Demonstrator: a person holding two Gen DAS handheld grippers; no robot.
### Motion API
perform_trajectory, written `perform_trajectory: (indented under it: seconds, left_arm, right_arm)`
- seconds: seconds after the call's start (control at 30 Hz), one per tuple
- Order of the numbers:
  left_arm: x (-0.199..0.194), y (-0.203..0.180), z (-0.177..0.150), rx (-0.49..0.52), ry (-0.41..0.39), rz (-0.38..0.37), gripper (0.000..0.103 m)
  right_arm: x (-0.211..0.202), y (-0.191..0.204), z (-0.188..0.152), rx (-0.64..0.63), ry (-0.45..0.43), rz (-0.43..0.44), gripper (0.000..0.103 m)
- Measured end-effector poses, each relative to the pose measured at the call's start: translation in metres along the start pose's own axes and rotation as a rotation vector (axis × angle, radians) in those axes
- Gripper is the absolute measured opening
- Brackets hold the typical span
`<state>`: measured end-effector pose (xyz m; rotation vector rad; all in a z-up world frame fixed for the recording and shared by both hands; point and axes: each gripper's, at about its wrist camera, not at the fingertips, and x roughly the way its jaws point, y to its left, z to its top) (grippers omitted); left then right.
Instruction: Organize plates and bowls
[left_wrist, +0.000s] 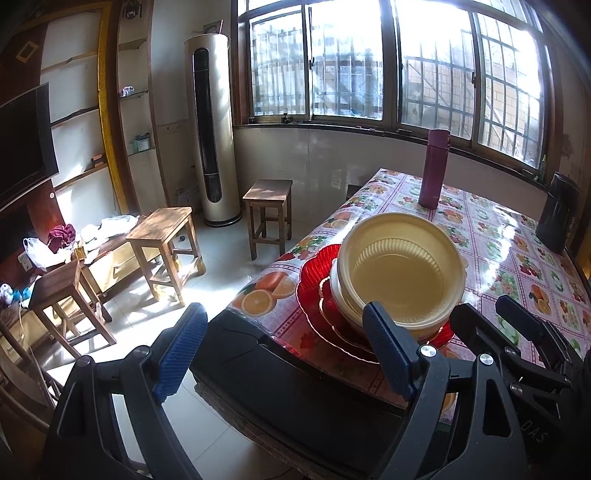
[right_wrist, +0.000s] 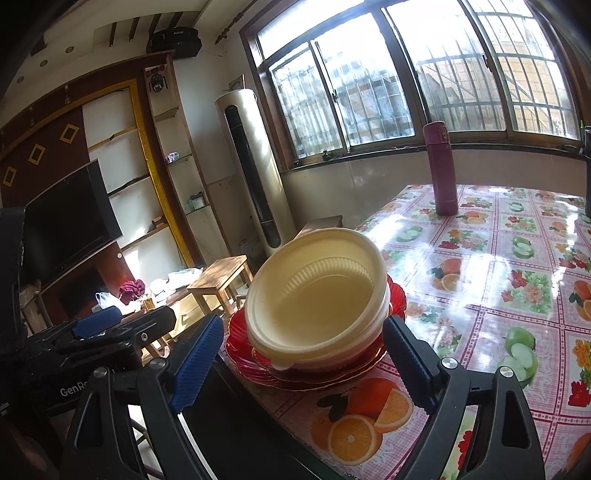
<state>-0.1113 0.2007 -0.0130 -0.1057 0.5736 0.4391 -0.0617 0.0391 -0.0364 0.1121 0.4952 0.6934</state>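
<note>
Bowls (right_wrist: 317, 295) on red plates (right_wrist: 325, 373); "GenRo" on left gripper (right_wrist: 122, 325).

You're facing a sunlit dining table (right_wrist: 517, 258) under a glossy fruit-print cloth, where a magenta flask (right_wrist: 441, 170) stands upright near the far edge below the barred windows (right_wrist: 369, 92). A dark cylindrical container (left_wrist: 559, 214) sits well apart from it, at the table's right side. In the corner, a champagne-coloured tower air conditioner (left_wrist: 214, 129) rises beside the window frame. You can count 3 wooden stools (left_wrist: 166, 236) on the pale tiled floor, 1 of them (left_wrist: 267, 206) nearest the table. Against the left wall hangs a black television (right_wrist: 70, 218), with white shelving (right_wrist: 177, 162) alongside and a maroon cloth (left_wrist: 61, 236) heaped among plastic bags on the low cabinet.
</note>
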Motion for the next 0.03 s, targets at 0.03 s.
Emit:
perform_trajectory:
  seconds: [0.03]
  left_arm:
    - [0.0001,0.0001,0.0,0.002,0.0,-0.001,0.087]
  right_arm:
    - [0.0,0.0,0.0001,0.0,0.0,-0.002,0.089]
